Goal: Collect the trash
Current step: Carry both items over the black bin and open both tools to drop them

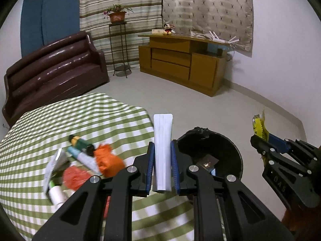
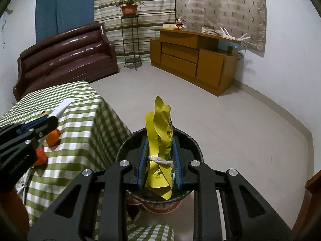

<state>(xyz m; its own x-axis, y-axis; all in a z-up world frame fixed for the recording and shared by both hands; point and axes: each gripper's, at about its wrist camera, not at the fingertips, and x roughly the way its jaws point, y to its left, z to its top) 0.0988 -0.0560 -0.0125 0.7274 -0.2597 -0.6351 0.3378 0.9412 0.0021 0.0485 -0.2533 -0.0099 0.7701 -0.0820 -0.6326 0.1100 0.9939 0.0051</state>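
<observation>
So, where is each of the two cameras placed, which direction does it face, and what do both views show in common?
Left wrist: sits on the left gripper, looking along it over the checked table toward the bin; it grips a white packet, and the right gripper shows at right.
Right wrist: sits on the right gripper, above the bin, gripping a yellow wrapper; the left gripper shows at left.
Shared: table, bin, sofa, cabinet.

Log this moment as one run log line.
left gripper: shut on white packet | right gripper: shut on yellow wrapper, above black bin | more trash on table
</observation>
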